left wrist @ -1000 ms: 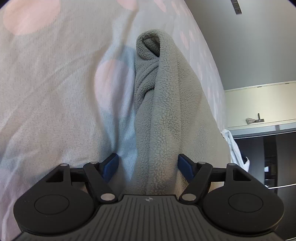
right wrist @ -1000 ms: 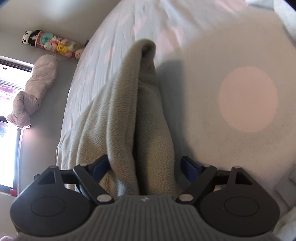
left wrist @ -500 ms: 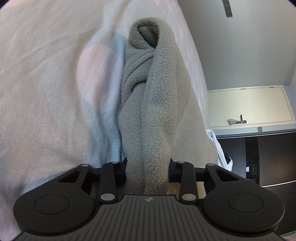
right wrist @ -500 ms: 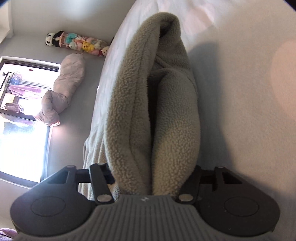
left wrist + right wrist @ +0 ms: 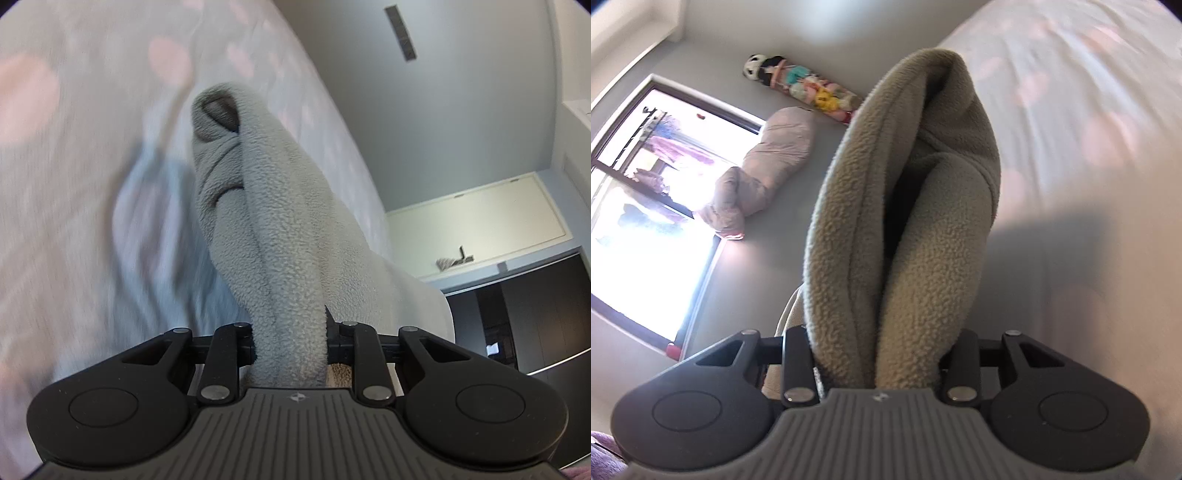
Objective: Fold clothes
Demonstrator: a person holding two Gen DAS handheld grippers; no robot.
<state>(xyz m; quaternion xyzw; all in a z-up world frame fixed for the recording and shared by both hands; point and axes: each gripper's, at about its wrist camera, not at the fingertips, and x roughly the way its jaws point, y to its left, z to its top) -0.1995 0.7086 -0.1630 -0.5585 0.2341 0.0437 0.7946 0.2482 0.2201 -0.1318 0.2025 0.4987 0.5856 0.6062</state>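
Where both fingers (image 5: pixel 334 332) close, fleece (image 5: pixel 908 206) bunches between

fleece (image 5: pixel 280 236) grey-green, tan by window light (image 5: pixel 905 229) | sheet (image 5: pixel 92 184) ahead of left gripper (image 5: pixel 290 347) pale grey, pink dots | right gripper (image 5: pixel 877 354) black, grey ribbed body | plush row (image 5: pixel 805 86) ahead-left: black-white, pink, teal, yellow

Right gripper (image 5: pixel 879 354), fingers closed on a bunched fold of grey-beige fleece garment (image 5: pixel 905 221) that rises away from the camera. Right: bed (image 5: pixel 1089 166) with pale pink-dotted sheet. Left: bright window (image 5: pixel 639 206), a pink pillow (image 5: pixel 764 162) and a row of plush toys (image 5: pixel 801 86).
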